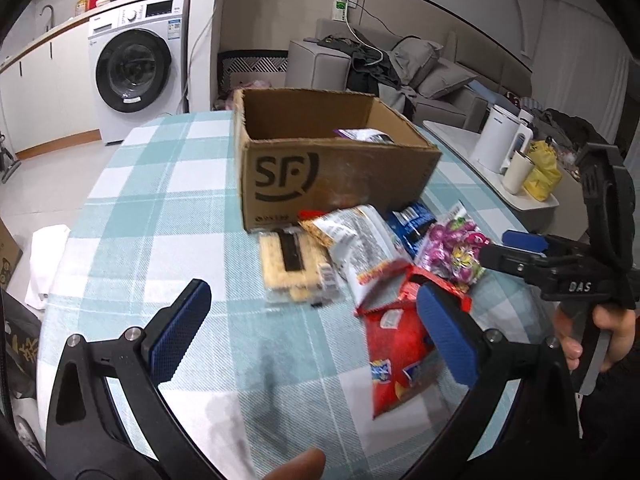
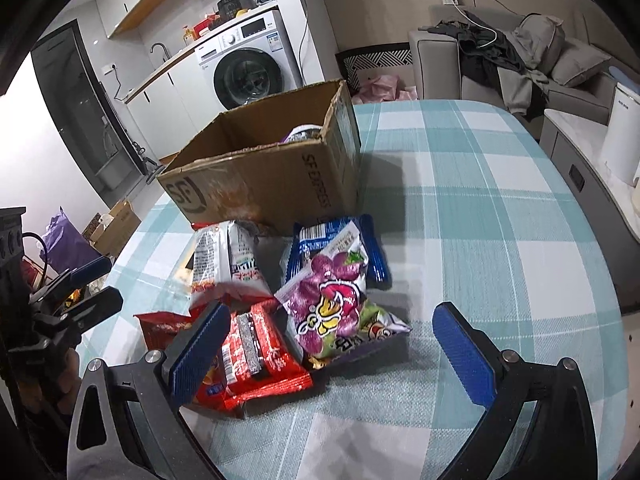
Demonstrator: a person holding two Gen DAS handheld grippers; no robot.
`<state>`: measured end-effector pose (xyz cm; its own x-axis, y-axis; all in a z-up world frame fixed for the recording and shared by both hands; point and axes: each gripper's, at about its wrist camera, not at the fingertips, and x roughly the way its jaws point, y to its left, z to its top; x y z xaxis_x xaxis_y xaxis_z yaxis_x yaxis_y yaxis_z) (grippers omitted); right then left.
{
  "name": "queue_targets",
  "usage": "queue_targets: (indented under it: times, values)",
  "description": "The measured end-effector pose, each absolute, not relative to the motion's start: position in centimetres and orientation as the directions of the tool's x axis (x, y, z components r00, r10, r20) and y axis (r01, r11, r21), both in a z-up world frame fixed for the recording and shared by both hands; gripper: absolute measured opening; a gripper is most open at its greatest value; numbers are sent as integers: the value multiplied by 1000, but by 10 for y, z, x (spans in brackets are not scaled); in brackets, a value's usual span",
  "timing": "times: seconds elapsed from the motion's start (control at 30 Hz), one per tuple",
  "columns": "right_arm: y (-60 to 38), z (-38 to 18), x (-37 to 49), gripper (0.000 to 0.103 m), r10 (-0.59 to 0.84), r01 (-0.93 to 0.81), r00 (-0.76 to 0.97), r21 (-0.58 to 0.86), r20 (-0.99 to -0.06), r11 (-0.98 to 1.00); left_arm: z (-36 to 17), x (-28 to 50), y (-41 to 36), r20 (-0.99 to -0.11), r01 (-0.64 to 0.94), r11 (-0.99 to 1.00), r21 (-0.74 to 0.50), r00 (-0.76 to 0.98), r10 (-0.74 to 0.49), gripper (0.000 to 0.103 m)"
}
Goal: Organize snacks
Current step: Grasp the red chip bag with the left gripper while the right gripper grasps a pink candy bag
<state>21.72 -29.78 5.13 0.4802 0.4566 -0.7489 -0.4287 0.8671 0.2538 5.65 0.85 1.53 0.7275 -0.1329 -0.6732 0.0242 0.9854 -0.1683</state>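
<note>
An open SF cardboard box stands on the checked table, also in the right wrist view, with a purple packet inside. In front lies a pile of snacks: a cracker pack, a white bag, a blue bag, a purple candy bag, a red packet and a red bag. My left gripper is open and empty above the table, left of the red bag. My right gripper is open and empty over the purple bag and red packet.
A washing machine and counter stand behind the table. A sofa with clothes is at the back right. A side table with a white kettle and a yellow bag stands beside the table's right edge.
</note>
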Motion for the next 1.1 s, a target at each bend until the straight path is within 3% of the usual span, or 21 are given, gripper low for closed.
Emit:
queue_targets:
  times: [1.1]
  values:
    - [-300, 27, 223, 103, 446, -405, 446, 269, -776, 874, -49, 74, -42, -785, 104, 967, -234, 567, -251, 102]
